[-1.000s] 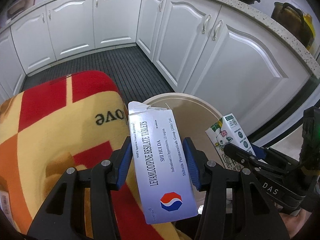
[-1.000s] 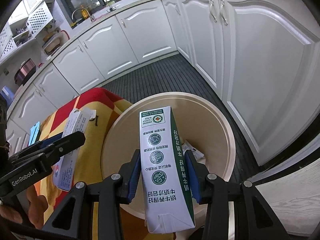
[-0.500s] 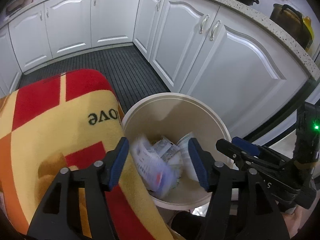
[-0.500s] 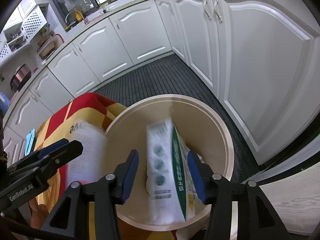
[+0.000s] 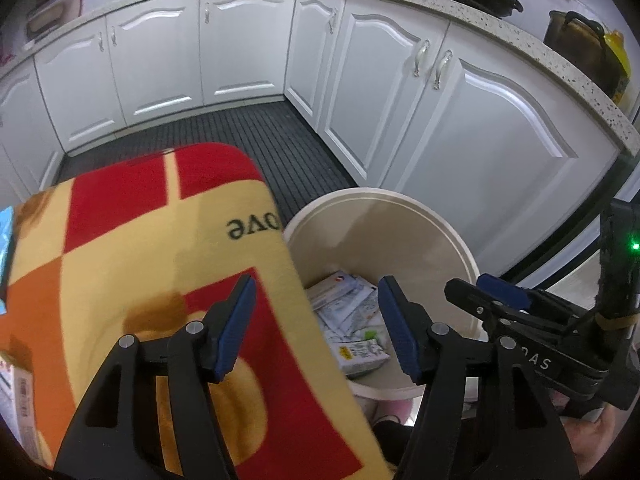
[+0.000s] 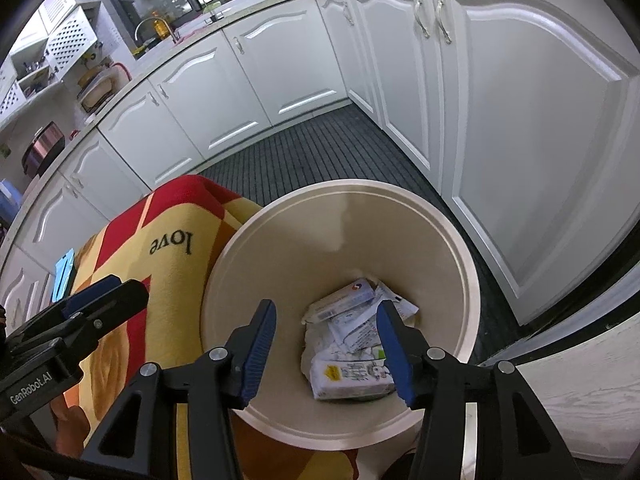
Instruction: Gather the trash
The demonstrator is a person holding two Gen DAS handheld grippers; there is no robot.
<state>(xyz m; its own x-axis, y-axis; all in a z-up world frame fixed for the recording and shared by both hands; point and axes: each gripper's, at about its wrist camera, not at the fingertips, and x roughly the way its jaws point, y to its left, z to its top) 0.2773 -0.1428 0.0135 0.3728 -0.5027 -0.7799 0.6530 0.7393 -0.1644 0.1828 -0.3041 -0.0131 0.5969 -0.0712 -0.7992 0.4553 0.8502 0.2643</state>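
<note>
Over the cream bin [image 6: 460, 248], my left gripper [image 5: 316, 322] and right gripper [image 6: 326, 344] hang with jaws spread, nothing held. Trash cartons [image 6: 352, 376] lie at its bottom. Next I'd lift clear of the rim, then swing to the blanket [image 5: 132, 248] for more.

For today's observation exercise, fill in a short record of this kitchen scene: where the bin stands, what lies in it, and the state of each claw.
bin: cream round bin, on the dark floor beside the blanket
contents: milk carton, tablet box, other paper scraps
left claw: open, empty, over the blanket's edge and bin rim
right claw: open, empty, above the bin
surroundings: white cabinets
</note>
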